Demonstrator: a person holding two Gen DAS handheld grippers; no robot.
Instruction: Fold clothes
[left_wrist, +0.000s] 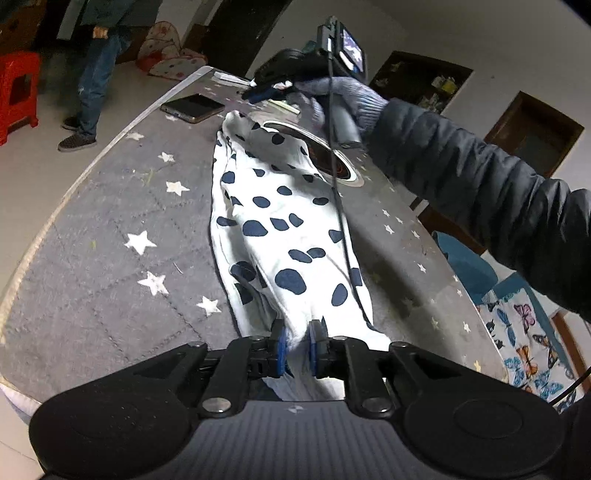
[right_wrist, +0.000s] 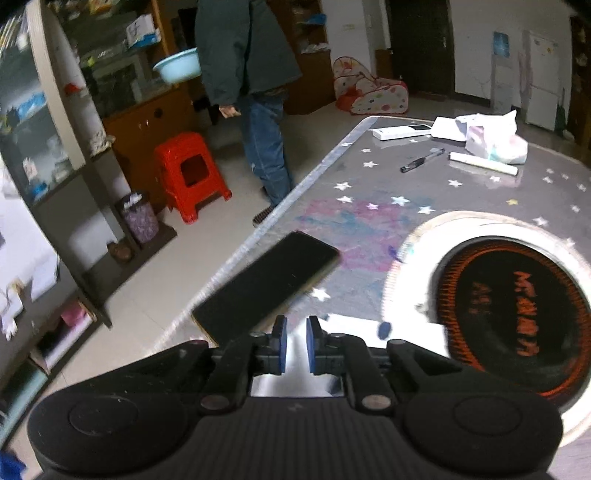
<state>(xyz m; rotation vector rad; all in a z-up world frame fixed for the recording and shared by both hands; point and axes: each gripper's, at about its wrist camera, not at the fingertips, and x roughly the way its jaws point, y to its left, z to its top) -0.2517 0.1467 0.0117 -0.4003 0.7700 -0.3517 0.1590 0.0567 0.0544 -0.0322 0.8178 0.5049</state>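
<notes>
While the white garment with navy spots (left_wrist: 280, 236) lies stretched down the middle of the star-patterned table (left_wrist: 110, 221), the left gripper (left_wrist: 298, 345) has its near end between narrow jaws. The right gripper (right_wrist: 296, 341), narrowly parted, has white cloth between its pads beside a phone (right_wrist: 269, 284) near the table's edge.

We see soft spotted cloth (left_wrist: 280, 236) on a matt quilted cover (left_wrist: 110, 236); the phone (right_wrist: 266, 288) is glossy.
</notes>
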